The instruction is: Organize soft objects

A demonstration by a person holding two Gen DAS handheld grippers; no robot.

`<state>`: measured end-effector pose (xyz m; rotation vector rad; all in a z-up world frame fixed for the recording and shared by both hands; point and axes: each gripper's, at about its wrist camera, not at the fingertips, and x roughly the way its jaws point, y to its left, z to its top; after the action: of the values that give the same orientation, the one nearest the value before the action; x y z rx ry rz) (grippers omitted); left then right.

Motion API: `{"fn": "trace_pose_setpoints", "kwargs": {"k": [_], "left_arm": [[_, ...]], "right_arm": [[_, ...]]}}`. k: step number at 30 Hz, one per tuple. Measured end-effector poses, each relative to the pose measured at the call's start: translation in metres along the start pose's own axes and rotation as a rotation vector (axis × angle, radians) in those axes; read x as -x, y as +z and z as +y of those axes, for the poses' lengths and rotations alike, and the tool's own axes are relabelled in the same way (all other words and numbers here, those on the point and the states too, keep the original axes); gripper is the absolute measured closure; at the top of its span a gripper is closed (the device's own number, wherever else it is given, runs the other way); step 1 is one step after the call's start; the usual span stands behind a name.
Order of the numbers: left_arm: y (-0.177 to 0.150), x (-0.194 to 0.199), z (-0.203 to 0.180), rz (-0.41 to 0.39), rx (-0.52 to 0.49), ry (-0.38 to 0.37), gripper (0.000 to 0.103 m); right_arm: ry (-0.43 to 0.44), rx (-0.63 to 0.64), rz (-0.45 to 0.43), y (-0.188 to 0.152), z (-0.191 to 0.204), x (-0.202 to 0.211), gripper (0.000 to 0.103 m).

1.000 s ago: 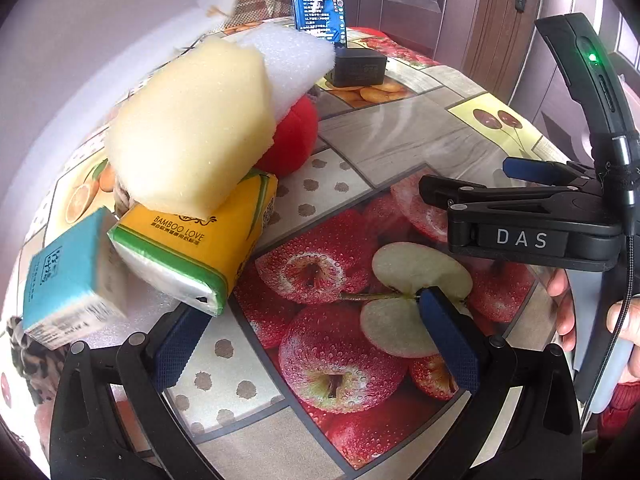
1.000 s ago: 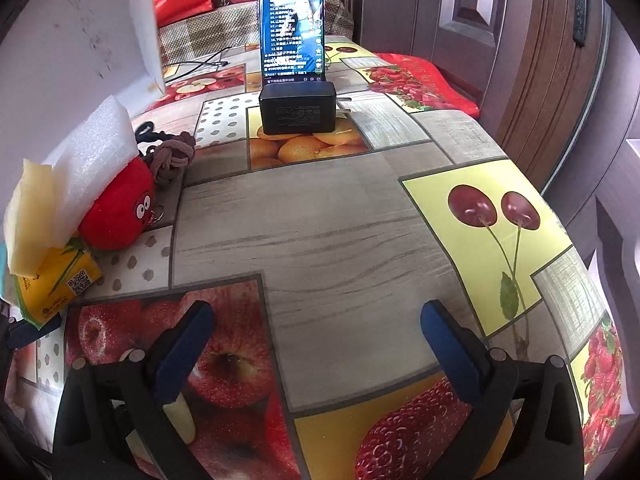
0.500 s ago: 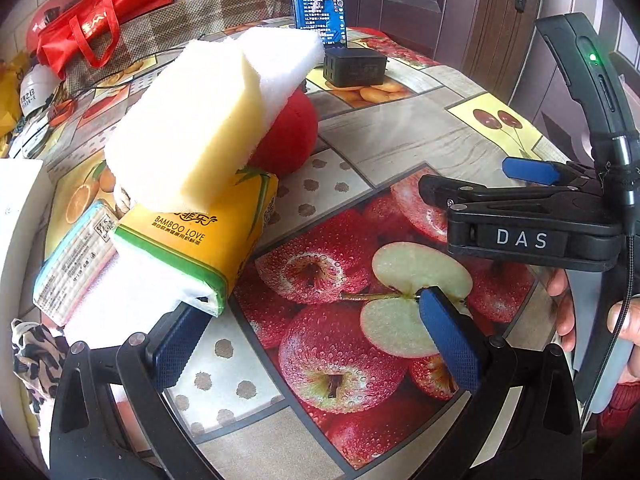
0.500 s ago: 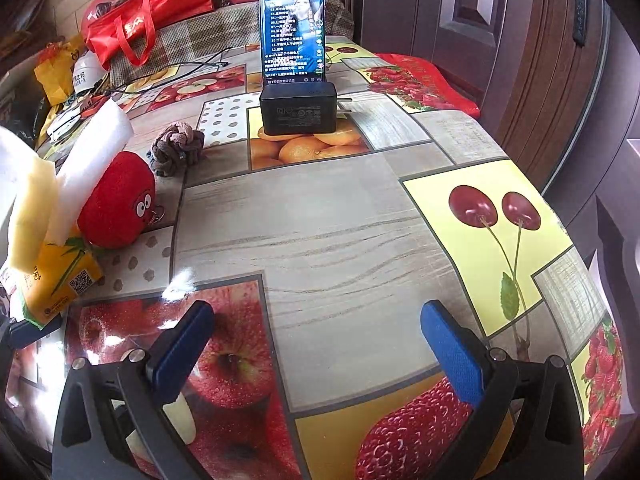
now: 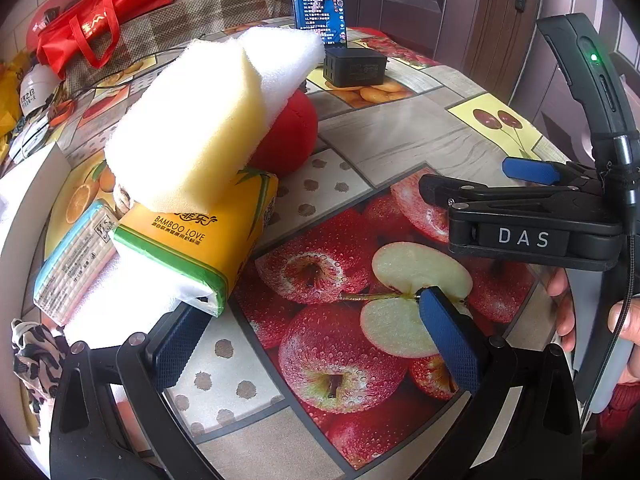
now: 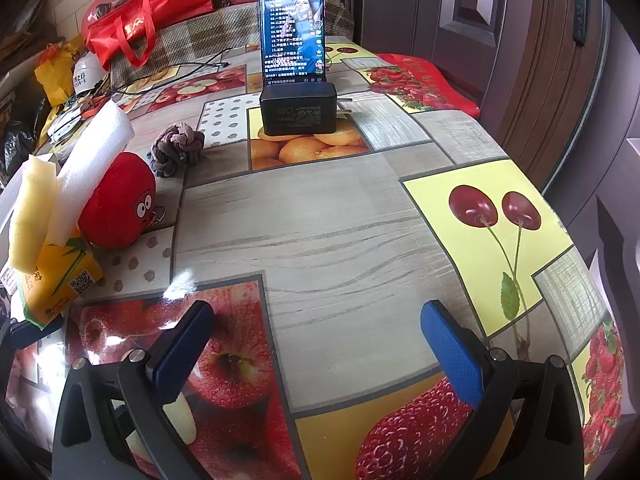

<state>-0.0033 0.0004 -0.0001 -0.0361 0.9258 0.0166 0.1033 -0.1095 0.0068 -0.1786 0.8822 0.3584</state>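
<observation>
A yellow sponge [image 5: 188, 128] and a white foam block [image 5: 280, 60] lean on a yellow tissue pack [image 5: 200, 248] and a red plush ball [image 5: 288, 136]. A blue tissue pack [image 5: 72, 260] lies to the left on a white sheet. A knotted grey rope ball [image 6: 176, 150] lies beyond the red plush ball [image 6: 118, 200] in the right wrist view. My left gripper [image 5: 316, 336] is open and empty, its left finger beside the yellow pack's corner. My right gripper [image 6: 316, 348] is open and empty over the table; its body [image 5: 528, 216] also shows in the left wrist view.
A phone [image 6: 294, 28] stands on a black charger [image 6: 300, 110] at the back of the fruit-print table [image 6: 320, 220]. A white box edge [image 5: 16, 208] is at the left. Red bags [image 6: 148, 12] and clutter lie behind. A leopard-print cloth [image 5: 32, 356] lies at lower left.
A white box that covered the upper left has moved away left and down, uncovering the room behind. The blue tissue pack has tipped over flat. Both grippers have stayed put.
</observation>
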Motion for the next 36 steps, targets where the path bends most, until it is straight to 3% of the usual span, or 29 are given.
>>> {"fn": "trace_pose_setpoints", "kwargs": {"k": [36], "left_arm": [[0.0036,-0.0035,-0.0043,0.000,-0.019,-0.008,0.000]], "right_arm": [[0.005,-0.003,-0.002,-0.0004,-0.0003,0.0010,0.000]]}}
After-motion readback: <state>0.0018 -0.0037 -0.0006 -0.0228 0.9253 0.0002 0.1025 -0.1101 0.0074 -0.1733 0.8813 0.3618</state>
